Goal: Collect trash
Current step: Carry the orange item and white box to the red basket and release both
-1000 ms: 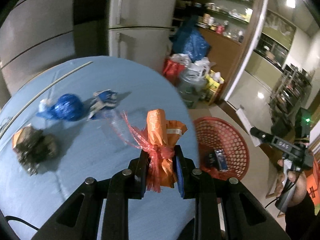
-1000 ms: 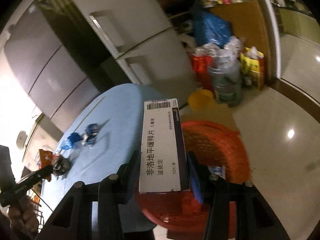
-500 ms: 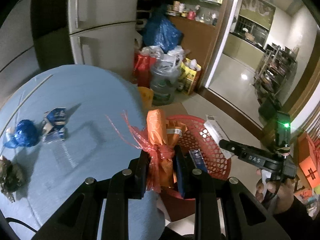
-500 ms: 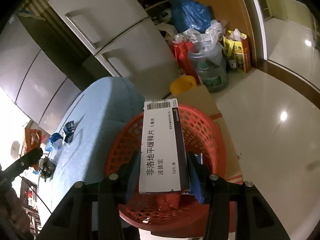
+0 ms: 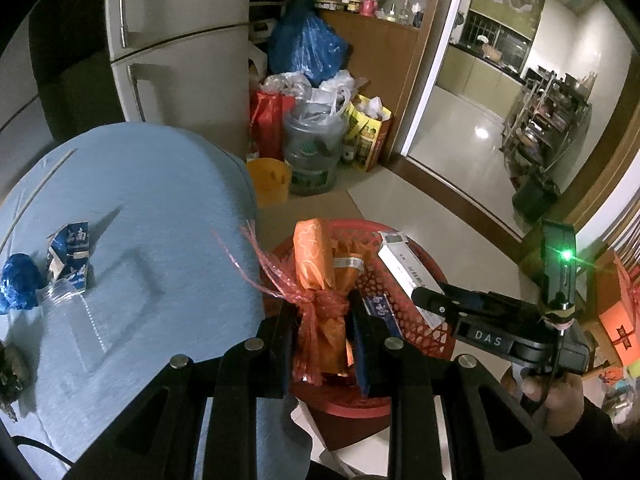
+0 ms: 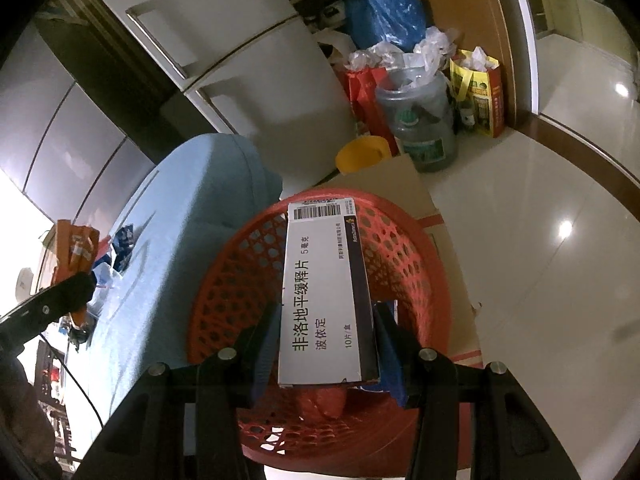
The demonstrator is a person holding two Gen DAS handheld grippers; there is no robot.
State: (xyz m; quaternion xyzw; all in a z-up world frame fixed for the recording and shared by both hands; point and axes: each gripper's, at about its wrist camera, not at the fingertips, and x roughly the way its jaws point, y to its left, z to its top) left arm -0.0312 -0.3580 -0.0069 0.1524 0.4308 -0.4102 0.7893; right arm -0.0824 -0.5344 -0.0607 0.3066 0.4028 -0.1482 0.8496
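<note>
My left gripper (image 5: 322,340) is shut on an orange wrapper bundle (image 5: 316,264) tied with red mesh, held at the table's edge over the red basket (image 5: 416,292). My right gripper (image 6: 326,354) is shut on a white medicine box (image 6: 324,296) with a barcode, directly above the red basket (image 6: 404,256). That box (image 5: 404,268) and the right gripper (image 5: 432,304) also show in the left wrist view, held by a hand (image 5: 552,400). Blue items lie inside the basket.
On the blue table (image 5: 160,216) remain a crumpled blue carton (image 5: 70,256), a blue bag ball (image 5: 18,286), a clear plastic bottle (image 5: 84,316) and dark trash (image 5: 10,376). Beyond stand a fridge (image 5: 180,48), a yellow bucket (image 5: 270,178), a water jug (image 5: 312,152) and bags.
My left gripper carried the orange bundle from over the table to the right, over the basket's rim. My right gripper sank with the box toward the basket.
</note>
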